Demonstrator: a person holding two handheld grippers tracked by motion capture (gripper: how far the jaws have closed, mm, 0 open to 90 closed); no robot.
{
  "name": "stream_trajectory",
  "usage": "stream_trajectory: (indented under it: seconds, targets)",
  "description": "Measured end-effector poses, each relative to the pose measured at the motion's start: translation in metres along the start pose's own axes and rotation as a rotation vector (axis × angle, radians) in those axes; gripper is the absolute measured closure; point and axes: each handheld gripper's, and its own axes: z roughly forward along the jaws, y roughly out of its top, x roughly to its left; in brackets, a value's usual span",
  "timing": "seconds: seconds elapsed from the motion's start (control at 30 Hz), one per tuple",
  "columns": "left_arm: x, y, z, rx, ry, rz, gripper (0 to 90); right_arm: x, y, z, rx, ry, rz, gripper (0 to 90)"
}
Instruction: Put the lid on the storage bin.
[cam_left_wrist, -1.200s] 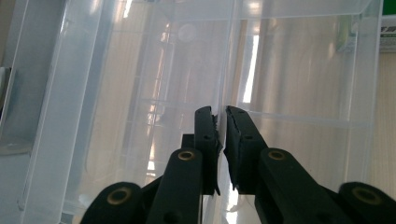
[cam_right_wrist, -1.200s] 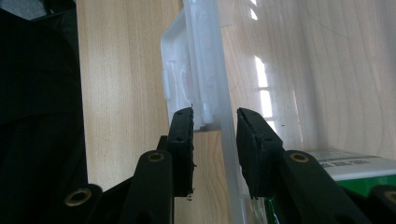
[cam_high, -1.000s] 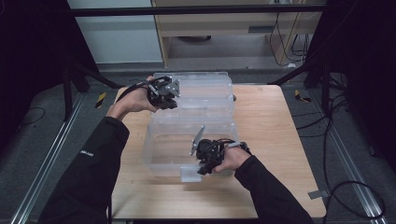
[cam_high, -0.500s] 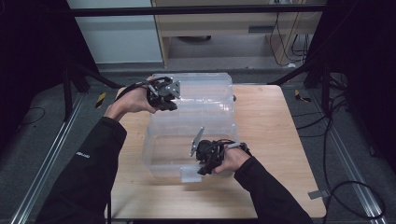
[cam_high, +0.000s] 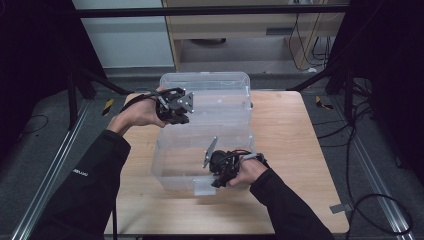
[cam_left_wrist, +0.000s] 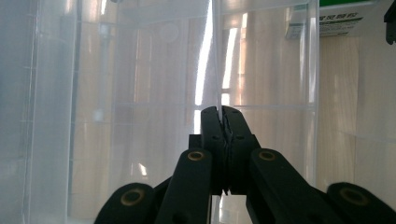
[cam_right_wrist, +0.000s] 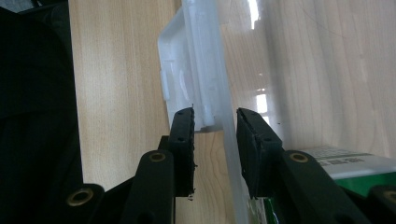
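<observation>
Tongs first: my left gripper (cam_left_wrist: 223, 122) has its jaws pressed together on a thin clear edge, which I take to be the rim of the lid (cam_high: 220, 97) standing near the upper middle of the high view. My right gripper (cam_right_wrist: 215, 135) straddles the near wall of the box (cam_high: 197, 160), jaws set either side of the white latch (cam_right_wrist: 180, 81); whether the pads actually press on the plastic I cannot tell. The box sits on the wooden table (cam_high: 295, 145), centre of the high view, with a green-labelled packet (cam_right_wrist: 345, 163) lying inside at the lower right of the right gripper view. I judge the plastic light, fairly stiff yet springy and slick, so I would grip the thick rim or latch, not the bare wall, and lift gently to avoid cracking the hinge
</observation>
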Motion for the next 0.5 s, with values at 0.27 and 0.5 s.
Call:
stream_trajectory:
  seconds: [0.27, 0.5]
  targets:
    - [-0.013, 0.003, -0.003, 0.012, 0.013, 0.012, 88.7, 0.001, 0.000, 0.000, -0.002, 0.000, -0.005, 68.1]
    - [-0.025, -0.001, -0.006, -0.006, 0.011, 0.004, 88.8, 0.001, -0.002, 0.000, -0.014, 0.001, -0.010, 68.1]
